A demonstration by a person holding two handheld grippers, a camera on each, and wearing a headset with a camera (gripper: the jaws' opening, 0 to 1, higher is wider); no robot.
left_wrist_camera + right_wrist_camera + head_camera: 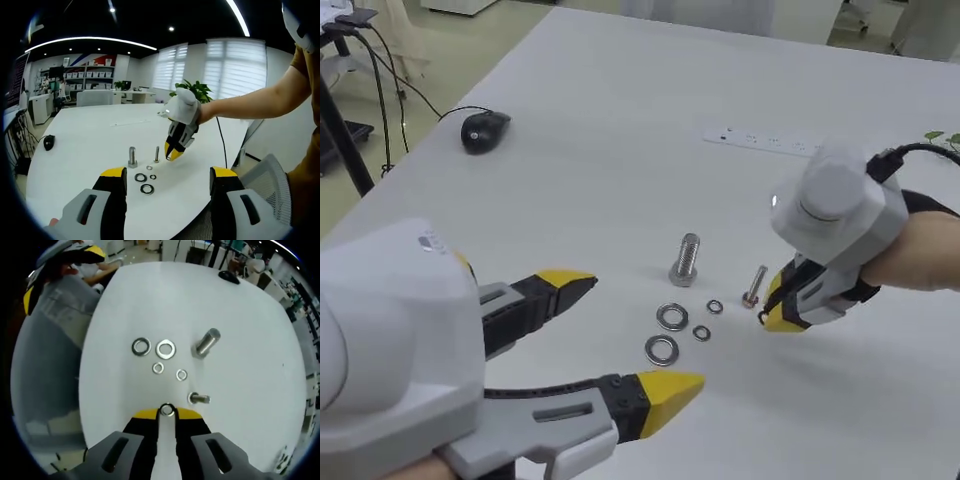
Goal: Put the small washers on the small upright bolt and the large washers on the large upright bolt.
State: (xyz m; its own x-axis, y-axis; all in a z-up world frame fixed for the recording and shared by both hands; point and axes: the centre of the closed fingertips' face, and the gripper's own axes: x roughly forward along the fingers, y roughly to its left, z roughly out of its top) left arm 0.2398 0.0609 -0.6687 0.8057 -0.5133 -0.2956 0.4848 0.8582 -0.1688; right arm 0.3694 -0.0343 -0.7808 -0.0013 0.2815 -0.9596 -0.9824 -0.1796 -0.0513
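Head view, white worktop (620,120). Large bolt (686,260) upright on its head near the middle, thread up. Small bolt (754,287) at its 4 o'clock, also on its head, near but apart.

Two large washers (672,317) (662,350) flat at 6 o'clock of the large bolt, one just beside the other. Two small washers (715,306) (701,332) flat at 8 o'clock of the small bolt, between it and the large washers, touching neither.

Right gripper (782,320) at 4 o'clock of the small bolt, yellow tips just beside it, pointing down. Right gripper view: fingers (145,422) drawn almost together on a held washer (166,410), small, pinched at the very tips. Small bolt (199,399) at 1 o'clock of those tips, large bolt (206,343) beyond it, loose washers at 11 to 12 o'clock.

Left gripper (642,332) at 8 o'clock of the washers, fingers (675,388) spread wide, nothing between them. Left gripper view: both bolts and the loose washers ahead at 11 o'clock, right gripper (170,156) just to 3 o'clock of the small bolt (156,154).

Black mouse (485,130) well off at 10 o'clock. White power strip (760,140) at 1 o'clock.
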